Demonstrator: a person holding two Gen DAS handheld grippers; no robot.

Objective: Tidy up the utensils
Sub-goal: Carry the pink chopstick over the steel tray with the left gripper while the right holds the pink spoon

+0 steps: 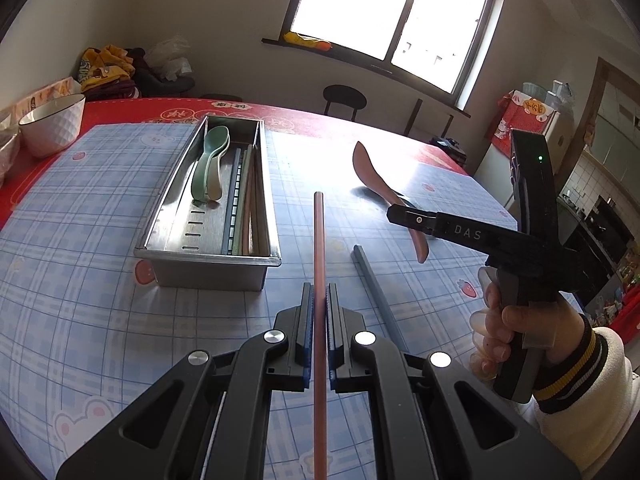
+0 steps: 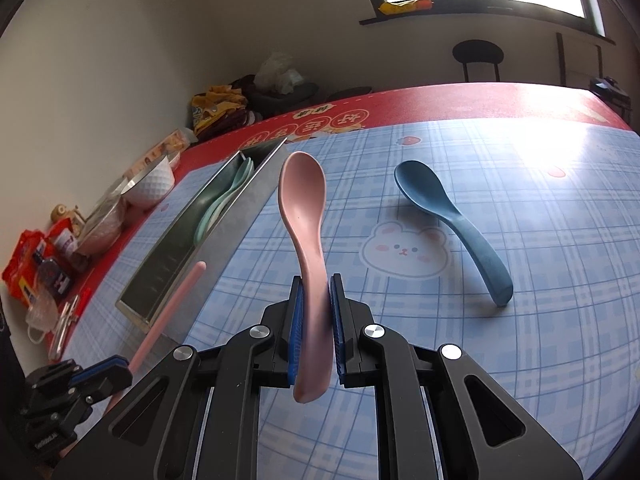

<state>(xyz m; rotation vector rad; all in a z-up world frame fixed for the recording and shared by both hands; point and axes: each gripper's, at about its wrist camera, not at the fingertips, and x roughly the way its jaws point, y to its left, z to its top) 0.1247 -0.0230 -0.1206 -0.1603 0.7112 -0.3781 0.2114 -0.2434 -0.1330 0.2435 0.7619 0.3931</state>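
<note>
The left gripper (image 1: 319, 300) is clamped on a slim, straight pink chopstick (image 1: 319, 248) pointing toward twelve o'clock. At eleven o'clock from it sits the rectangular brushed-steel tray (image 1: 208, 258), holding smooth green spoons (image 1: 210, 162) and what look like more chopsticks. The right gripper (image 2: 316, 308) pinches a matte pink spoon (image 2: 304, 208) by its curved handle. A speckled blue spoon (image 2: 452, 216) lies at two o'clock on the glossy plaid mat (image 2: 540, 280).

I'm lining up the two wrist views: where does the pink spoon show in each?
Left wrist view: pink spoon at right of centre, shut in the right gripper.
Right wrist view: pink spoon at centre, rising from the gripper's jaws.
Shared landmark: the metal utensil tray, left of the spoon in both.
</note>
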